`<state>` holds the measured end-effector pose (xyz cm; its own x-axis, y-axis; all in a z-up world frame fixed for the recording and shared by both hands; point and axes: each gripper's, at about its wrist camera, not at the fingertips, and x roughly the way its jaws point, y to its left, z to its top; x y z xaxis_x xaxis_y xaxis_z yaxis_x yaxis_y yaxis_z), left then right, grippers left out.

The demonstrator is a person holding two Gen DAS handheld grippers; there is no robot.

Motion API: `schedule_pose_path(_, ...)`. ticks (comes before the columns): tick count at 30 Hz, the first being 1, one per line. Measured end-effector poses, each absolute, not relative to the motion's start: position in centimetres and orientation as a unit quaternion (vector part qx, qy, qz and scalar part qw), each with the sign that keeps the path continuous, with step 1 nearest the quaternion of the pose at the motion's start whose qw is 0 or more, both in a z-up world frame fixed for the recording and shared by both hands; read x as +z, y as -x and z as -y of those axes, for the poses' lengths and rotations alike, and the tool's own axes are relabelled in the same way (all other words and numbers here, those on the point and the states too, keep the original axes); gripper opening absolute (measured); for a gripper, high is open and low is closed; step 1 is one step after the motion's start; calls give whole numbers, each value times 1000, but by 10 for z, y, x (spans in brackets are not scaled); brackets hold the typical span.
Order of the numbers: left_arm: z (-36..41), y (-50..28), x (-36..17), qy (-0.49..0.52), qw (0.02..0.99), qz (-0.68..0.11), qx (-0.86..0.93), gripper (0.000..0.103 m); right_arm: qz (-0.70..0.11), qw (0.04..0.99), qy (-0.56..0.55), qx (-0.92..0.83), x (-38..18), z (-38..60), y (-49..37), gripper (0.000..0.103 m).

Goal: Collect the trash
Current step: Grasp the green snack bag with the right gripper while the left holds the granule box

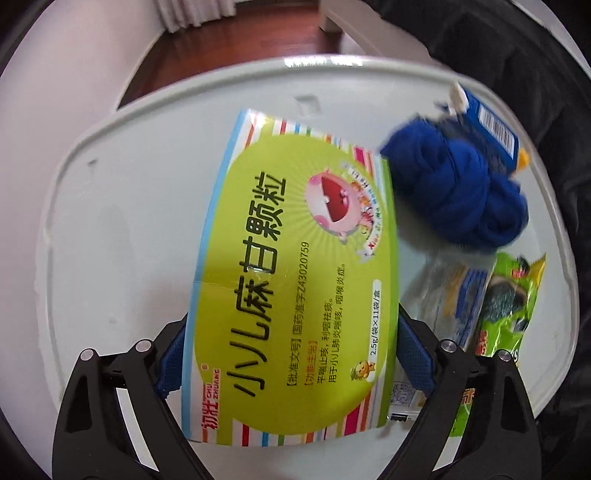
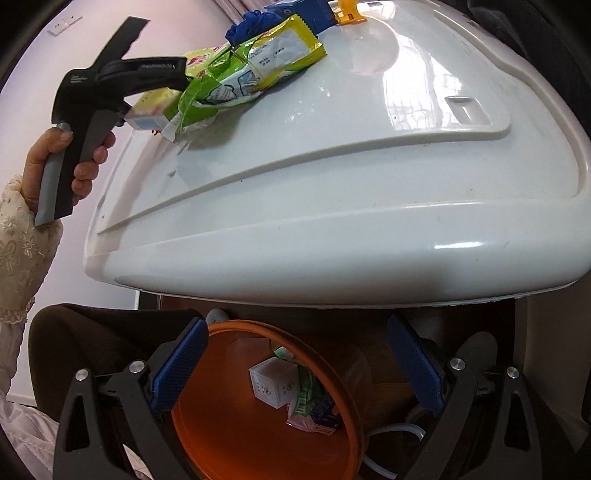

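While the right gripper (image 2: 295, 365) is hanging released over the orange bin (image 2: 258, 435), the left gripper (image 1: 288, 354) is spreading wide around a green box (image 1: 295, 273) (striped edges, cartoon face); pressing unclear.

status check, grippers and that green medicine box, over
Left gripper straddling green medicine box, grip unconfirmed. Right gripper open, empty, over orange bin. Blue cloth and wrappers beside box.

A home: wood floor (image 1: 258, 22), curtain (image 1: 177, 14), white plastic table (image 2: 332, 184)
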<state>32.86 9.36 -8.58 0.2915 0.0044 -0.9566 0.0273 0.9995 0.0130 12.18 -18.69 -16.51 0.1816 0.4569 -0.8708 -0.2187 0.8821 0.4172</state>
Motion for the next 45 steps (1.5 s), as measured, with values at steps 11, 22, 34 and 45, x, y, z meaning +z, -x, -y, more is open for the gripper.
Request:
schedule_pose_path(11,-100,-278,-26,-10,853,-522,5,88,-585,775,-101,215,-146,189,-122,96)
schedule_pose_path(22,-148,-216,-2,33,866,-499,8,88,-569,780,-59,254,-102,201,-88,96)
schedule_pose_path(34,-168,-168,-18,48,867,-496,12,88,-531,806,-174,192,-60,139,-208,96)
schedule_pose_path(45,-185,-157,-17,69,873,-482,-8,88,-568,789,-210,106,-97,121,-249,92)
